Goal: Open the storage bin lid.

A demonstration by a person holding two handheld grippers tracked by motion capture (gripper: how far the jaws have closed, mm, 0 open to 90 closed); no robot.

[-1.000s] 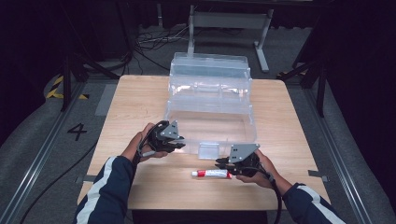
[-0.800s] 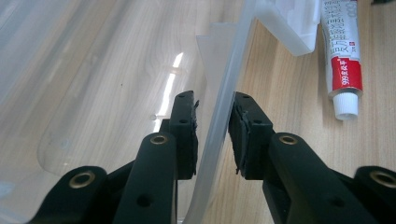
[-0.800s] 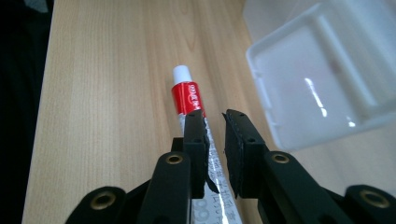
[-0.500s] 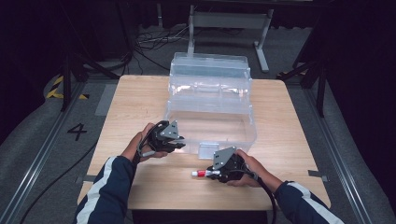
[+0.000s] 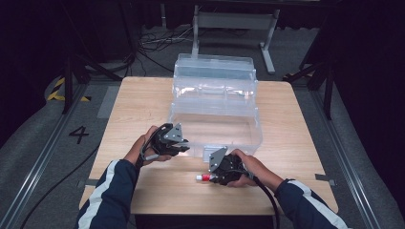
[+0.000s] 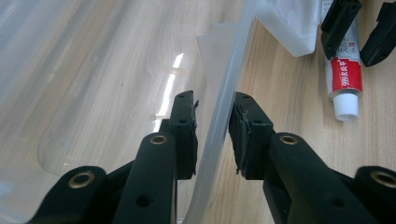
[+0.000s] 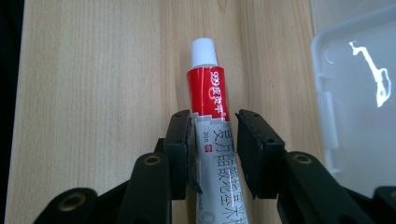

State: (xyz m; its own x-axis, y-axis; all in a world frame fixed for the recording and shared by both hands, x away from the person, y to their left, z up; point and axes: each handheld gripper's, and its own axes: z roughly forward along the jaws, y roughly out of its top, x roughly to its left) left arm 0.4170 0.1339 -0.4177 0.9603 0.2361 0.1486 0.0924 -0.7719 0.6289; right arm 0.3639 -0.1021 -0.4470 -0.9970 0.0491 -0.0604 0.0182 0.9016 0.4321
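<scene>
Tube (image 7: 212, 121) on bench (image 5: 143, 109): right gripper (image 7: 214, 140) moved over, jaws now straddling it, unclamped; left gripper (image 6: 214, 126) jaws astride bin wall (image 6: 219, 116), slightly apart.

On the 1 wooden table (image 5: 143, 105) sits 1 clear plastic box (image 5: 215, 102) with its lid open, and 1 tube (image 7: 212, 126) with 1 white cap and a red band lies beside it. 2 grippers are in view, 1 left gripper (image 5: 184, 149) and 1 right gripper (image 5: 210, 177), held by 2 hands; each shows 2 black jaws.
</scene>
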